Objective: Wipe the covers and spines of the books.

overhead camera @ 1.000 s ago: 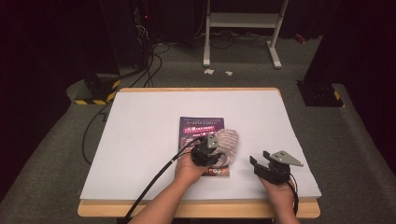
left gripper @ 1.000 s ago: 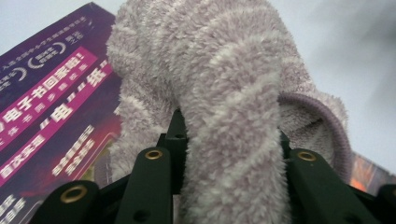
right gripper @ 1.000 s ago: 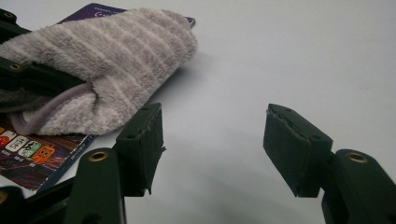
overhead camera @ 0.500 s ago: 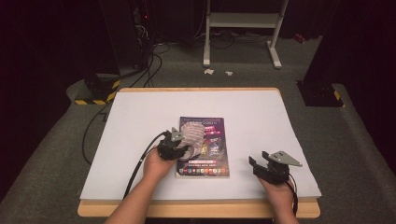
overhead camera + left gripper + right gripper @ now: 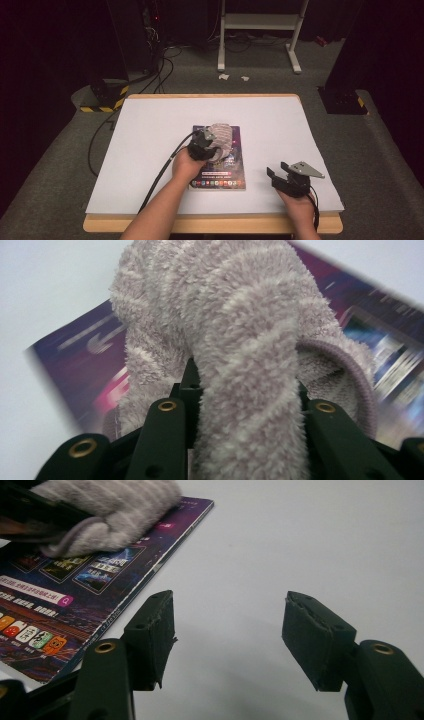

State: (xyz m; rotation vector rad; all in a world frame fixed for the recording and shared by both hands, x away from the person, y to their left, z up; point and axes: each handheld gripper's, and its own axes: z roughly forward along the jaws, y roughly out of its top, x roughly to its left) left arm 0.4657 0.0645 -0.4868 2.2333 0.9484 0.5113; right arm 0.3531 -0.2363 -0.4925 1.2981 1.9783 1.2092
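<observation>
A purple magazine [image 5: 226,174] lies flat on the white table top [image 5: 150,130], a little right of its middle. My left gripper [image 5: 206,146] is shut on a fluffy pink-grey striped cloth [image 5: 221,137] and presses it on the magazine's upper half. In the left gripper view the cloth [image 5: 240,340] bulges up between the black jaws, which have just closed a little further on it, with the magazine [image 5: 75,365] blurred beneath. My right gripper [image 5: 281,177] rests on the table right of the magazine. Its jaws [image 5: 230,630] stand open around nothing, beside the magazine's edge [image 5: 60,605].
The table's wooden front edge [image 5: 210,224] runs just under the person's forearms. The left gripper's black cable [image 5: 160,175] trails across the white top to the front. A white metal stand [image 5: 260,30] and floor cables [image 5: 160,65] lie beyond the table.
The left gripper slid the cloth from the magazine's right side to its left edge, then back toward the middle. The right gripper has kept still.
</observation>
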